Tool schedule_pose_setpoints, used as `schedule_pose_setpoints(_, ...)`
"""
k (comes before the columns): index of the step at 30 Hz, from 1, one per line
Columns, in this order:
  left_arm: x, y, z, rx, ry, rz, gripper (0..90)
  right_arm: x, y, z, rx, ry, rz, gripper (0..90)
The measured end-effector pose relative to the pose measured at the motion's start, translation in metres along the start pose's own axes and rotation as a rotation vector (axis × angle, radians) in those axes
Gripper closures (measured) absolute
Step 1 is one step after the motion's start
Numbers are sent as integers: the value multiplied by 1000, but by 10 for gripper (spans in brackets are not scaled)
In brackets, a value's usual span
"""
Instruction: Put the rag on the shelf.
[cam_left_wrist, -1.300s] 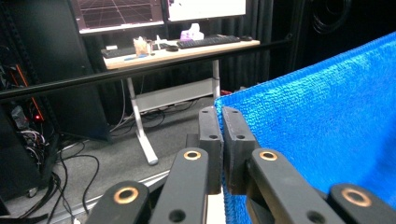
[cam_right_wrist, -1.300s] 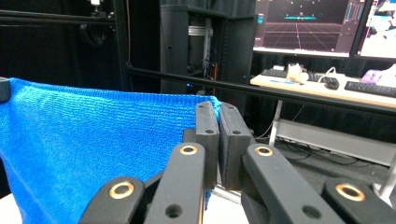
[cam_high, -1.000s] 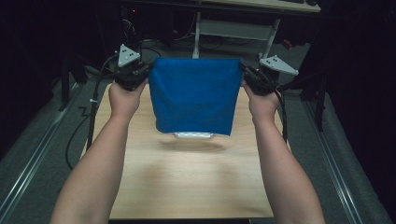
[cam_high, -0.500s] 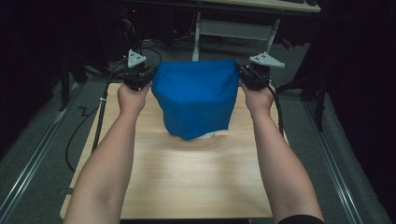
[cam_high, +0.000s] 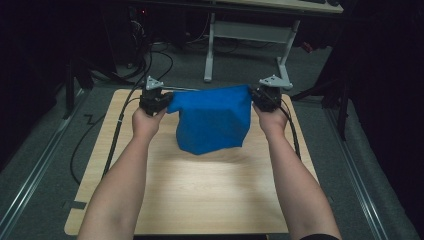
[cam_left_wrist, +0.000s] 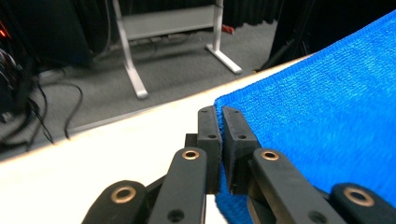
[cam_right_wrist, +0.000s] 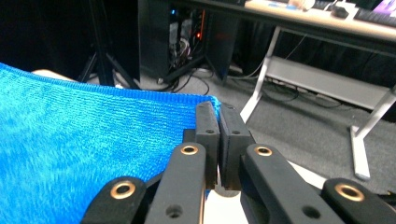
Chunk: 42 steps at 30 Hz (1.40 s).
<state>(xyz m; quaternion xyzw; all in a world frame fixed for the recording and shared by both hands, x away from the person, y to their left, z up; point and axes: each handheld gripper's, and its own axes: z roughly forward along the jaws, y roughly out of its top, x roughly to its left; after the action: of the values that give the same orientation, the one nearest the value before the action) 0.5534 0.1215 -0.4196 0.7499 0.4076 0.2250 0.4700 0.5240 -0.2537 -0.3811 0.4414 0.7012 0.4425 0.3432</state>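
A light wooden table (cam_high: 200, 200) sits in a dark room, with grey carpet and a metal-legged desk (cam_high: 240, 30) beyond its far edge. A person's two bare forearms reach forward across the tabletop. Between them hangs a blue towel (cam_high: 212, 122), stretched by its two upper corners over the far half of the table; its lower part sags, and whether it touches the wood cannot be told. The left gripper (cam_high: 162, 101) pinches the towel's left corner, its black jaws pressed together on the cloth edge. The right gripper (cam_high: 256, 97) clamps the right corner the same way. The step in hand looks like spreading or folding the towel while it is held taut. The next move probably calls for lowering both grippers evenly, keeping the top edge straight, so the cloth lands flat without bunching.
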Motion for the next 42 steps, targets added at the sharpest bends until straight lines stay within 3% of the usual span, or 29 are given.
schedule_pose_setpoints(1, -1, -7, 2, 30, -13, -2, 869, 3, -9, 2, 20, 6, -6, 891)
schedule_pose_setpoints(5, -2, -16, 2, 16, -32, -17, 869, 7, -20, 4, 31, 13, -12, 891)
schedule_pose_setpoints(13, -7, -39, 3, 18, -72, -49, 868, 16, -51, 8, 76, 44, 19, 890)
schedule_pose_setpoints(19, -11, -57, 9, 42, -105, -69, 869, 24, -70, 12, 108, 58, 18, 890)
schedule_pose_setpoints(21, -13, -61, 12, 44, -117, -68, 868, 28, -78, 14, 131, 65, -2, 890)
schedule_pose_setpoints(25, -12, -66, 16, 47, -135, -95, 866, 33, -82, 15, 137, 77, 4, 889)
schedule_pose_setpoints(42, -11, -82, 21, 70, -137, -123, 859, 38, -93, 25, 162, 98, 20, 888)
